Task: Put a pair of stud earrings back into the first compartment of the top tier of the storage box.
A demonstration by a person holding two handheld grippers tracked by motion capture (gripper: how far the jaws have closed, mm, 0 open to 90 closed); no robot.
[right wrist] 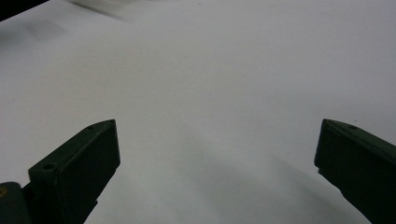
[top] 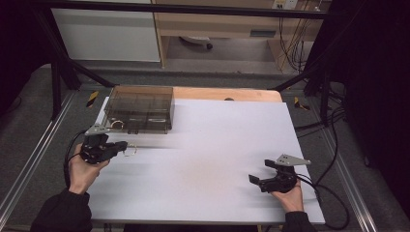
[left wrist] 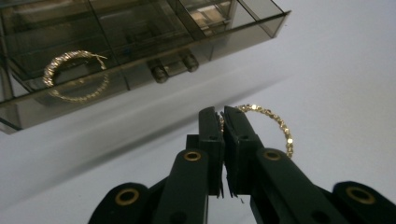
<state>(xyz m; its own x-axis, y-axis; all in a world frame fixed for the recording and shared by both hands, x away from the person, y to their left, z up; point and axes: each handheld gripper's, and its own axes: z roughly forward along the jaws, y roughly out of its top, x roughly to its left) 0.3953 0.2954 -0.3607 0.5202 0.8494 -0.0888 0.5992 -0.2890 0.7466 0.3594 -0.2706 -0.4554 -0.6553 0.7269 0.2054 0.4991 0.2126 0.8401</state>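
Note:
My left gripper is shut on a gold beaded hoop, which sticks out to the right of its closed jaws above the white table. In the high view the same gripper sits at the table's left with the hoop at its tip, just in front of the smoky clear organizer box. A second gold hoop lies in one compartment of that box. My right gripper rests at the table's right, jaws wide apart, with nothing between its fingers.
The white table sheet lies over a wooden board whose far edge shows behind the box. Black frame bars and cables run along both sides, and a cable trails from the right gripper off the right edge.

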